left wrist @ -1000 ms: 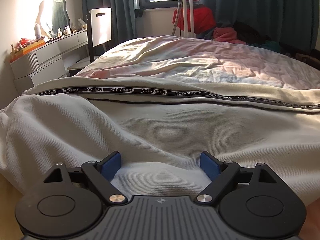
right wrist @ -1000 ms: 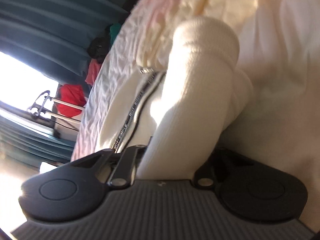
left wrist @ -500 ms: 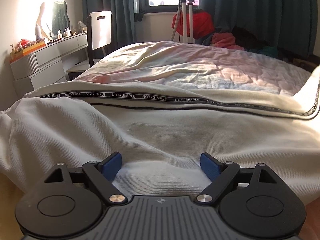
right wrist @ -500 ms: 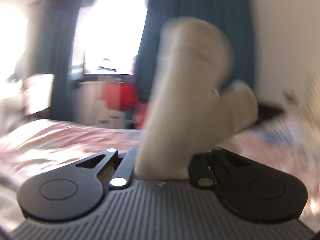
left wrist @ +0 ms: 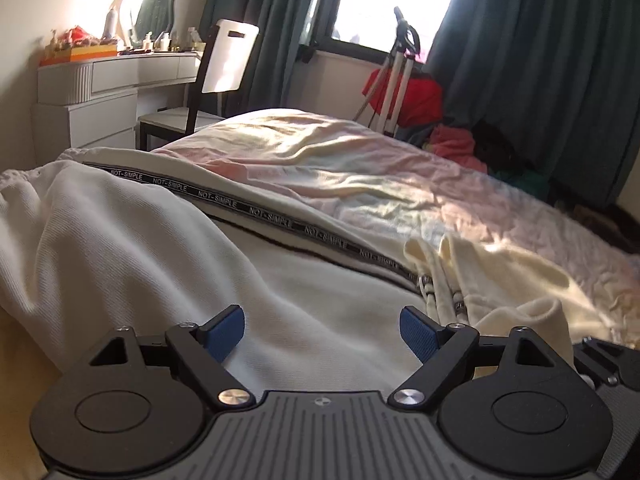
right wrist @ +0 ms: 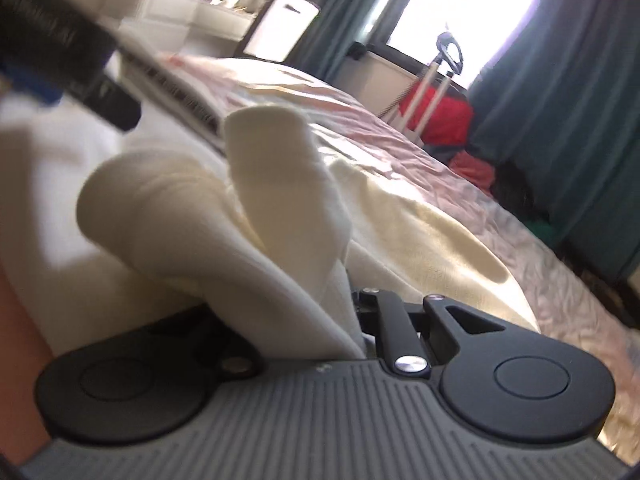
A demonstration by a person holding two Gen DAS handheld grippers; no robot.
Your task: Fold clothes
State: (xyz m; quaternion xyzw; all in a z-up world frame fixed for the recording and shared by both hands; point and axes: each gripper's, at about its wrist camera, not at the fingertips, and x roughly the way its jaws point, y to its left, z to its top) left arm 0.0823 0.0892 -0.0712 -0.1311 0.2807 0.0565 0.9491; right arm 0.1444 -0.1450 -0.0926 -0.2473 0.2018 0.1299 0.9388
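We've got the cream pants (left wrist: 168, 264) spread along the near edge of the bed (left wrist: 360, 184), with the black "NOT-SIMPLE" stripe (left wrist: 264, 212) running diagonally across them. Our left gripper (left wrist: 322, 330) sits low over the fabric with its blue pads (left wrist: 224, 330) spread wide, nothing pinched between them. Our right gripper (right wrist: 348, 312) is clamped tight on a bunched fold of the pants (right wrist: 256, 200), which sticks up in front of its camera; that view is a bit blurry. At the far end of the bed we see a red bag (left wrist: 416, 100), teal curtains (left wrist: 540, 60) and a white chair (left wrist: 228, 60).
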